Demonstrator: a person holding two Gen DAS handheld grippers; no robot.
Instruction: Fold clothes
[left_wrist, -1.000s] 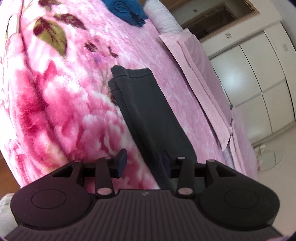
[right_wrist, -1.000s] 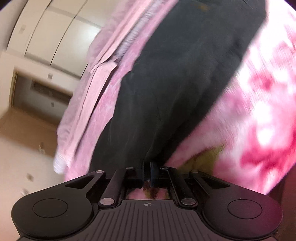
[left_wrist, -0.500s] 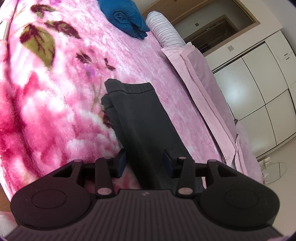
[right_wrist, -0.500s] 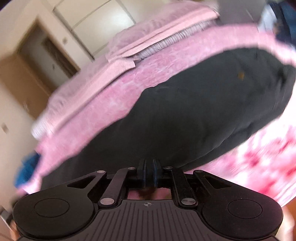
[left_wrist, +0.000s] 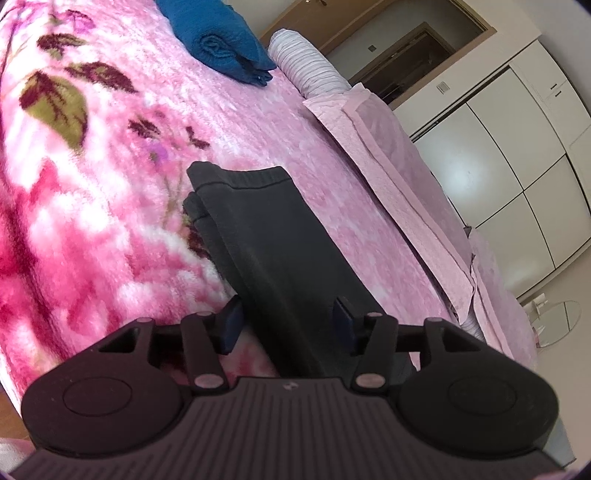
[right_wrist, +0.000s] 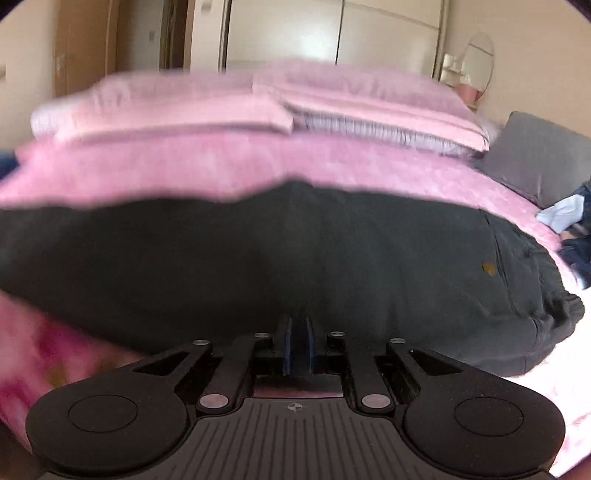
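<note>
The dark trousers (left_wrist: 280, 236) lie on the bed's blanket (left_wrist: 92, 221), legs doubled lengthwise, cuffs toward 11 o'clock. The left claw (left_wrist: 286, 321) is opening, spread astride the leg without pressing. The right claw (right_wrist: 297, 341) is nearly pressed together, apparently pinching nothing. Crosswise folds remain.

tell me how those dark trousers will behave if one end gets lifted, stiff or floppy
Probably floppy: the dark trousers lie flat and follow the blanket's soft surface. Likely to sag and unfold, since the folded layers sit loose at the cuff. They may drag rather than slide on that fuzzy pile.
</note>
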